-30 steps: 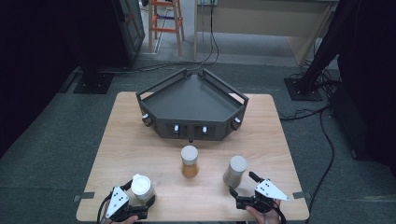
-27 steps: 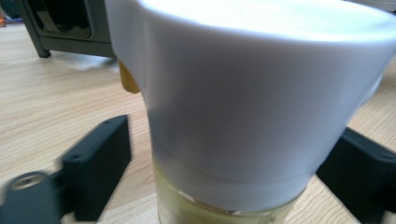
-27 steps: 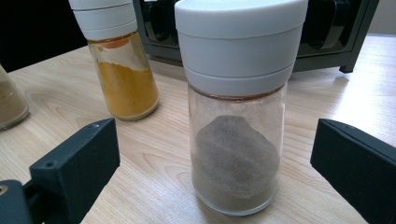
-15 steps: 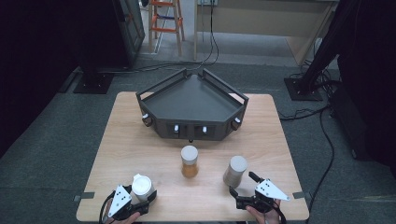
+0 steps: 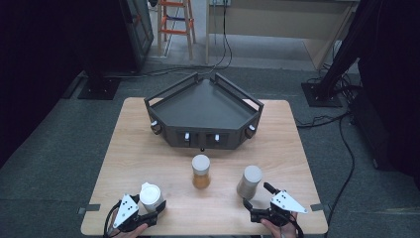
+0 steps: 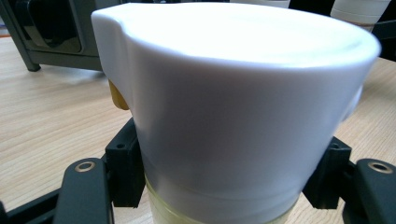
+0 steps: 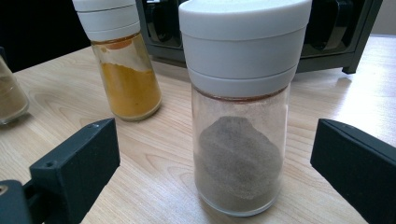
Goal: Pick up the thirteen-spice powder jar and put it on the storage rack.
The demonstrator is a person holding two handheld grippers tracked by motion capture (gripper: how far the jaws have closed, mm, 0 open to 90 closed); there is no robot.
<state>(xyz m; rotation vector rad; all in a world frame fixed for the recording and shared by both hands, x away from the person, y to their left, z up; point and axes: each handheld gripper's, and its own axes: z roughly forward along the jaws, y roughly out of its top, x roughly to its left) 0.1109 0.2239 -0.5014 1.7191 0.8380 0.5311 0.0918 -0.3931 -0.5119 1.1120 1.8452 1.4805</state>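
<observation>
On the table (image 5: 148, 148) stand three spice jars (image 5: 200, 171), one corner rack (image 5: 203, 106).

Dark tray (image 5: 203, 106) blocked the far middle of the surface (image 5: 133, 158), bare wood left on both flanks. Turmeric jar (image 5: 201, 171) stood between the near jars, with a passable gap to the grey-powder jar (image 5: 248, 182) and a wider gap to the white-capped jar (image 5: 150, 196). Near edge between the grippers lay open.

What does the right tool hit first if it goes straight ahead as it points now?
Most likely the grey-powder jar, standing upright between the open jaws of the right tool, apart from both. Behind it lies the dark tray; depth there is unclear.
</observation>
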